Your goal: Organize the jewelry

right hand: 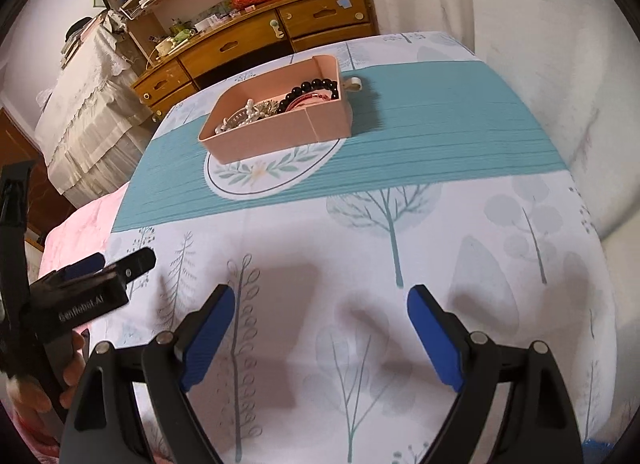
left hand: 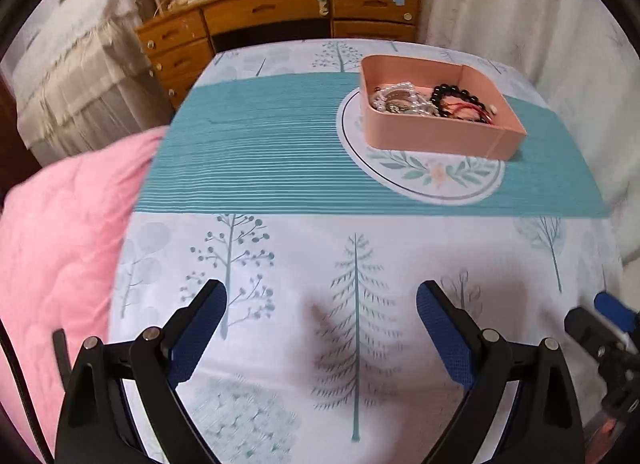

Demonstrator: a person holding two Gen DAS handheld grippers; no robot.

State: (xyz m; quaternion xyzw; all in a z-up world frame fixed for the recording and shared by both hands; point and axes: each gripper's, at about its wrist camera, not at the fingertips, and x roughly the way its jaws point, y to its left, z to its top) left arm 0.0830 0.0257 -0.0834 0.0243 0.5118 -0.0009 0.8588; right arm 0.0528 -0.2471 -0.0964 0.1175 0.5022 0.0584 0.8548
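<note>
— Two grippers, and neither holds anything?

— Neither. The left gripper has its jaws spread wide over the tree-print tablecloth, nothing between the blue pads. The right gripper stands just as wide and just as empty, touching nothing.

— Where is the jewelry?

— All inside the pink box, which sits well beyond both grippers on the cloth's teal band, half over a white oval with a leaf wreath. In the right wrist view the box's long axis runs from lower left to upper right, toward the wooden dresser behind the table.

— What's in it?

— A black bead bracelet and a red cord bracelet at the box's right end, a tangle of white pearl strands at its left end. A small white ring-shaped piece lies on the cloth just beside the box's far right corner.

— Any writing?

— "GenRobot.AI" on the left gripper's body, seen at the left edge of the right wrist view.
</note>
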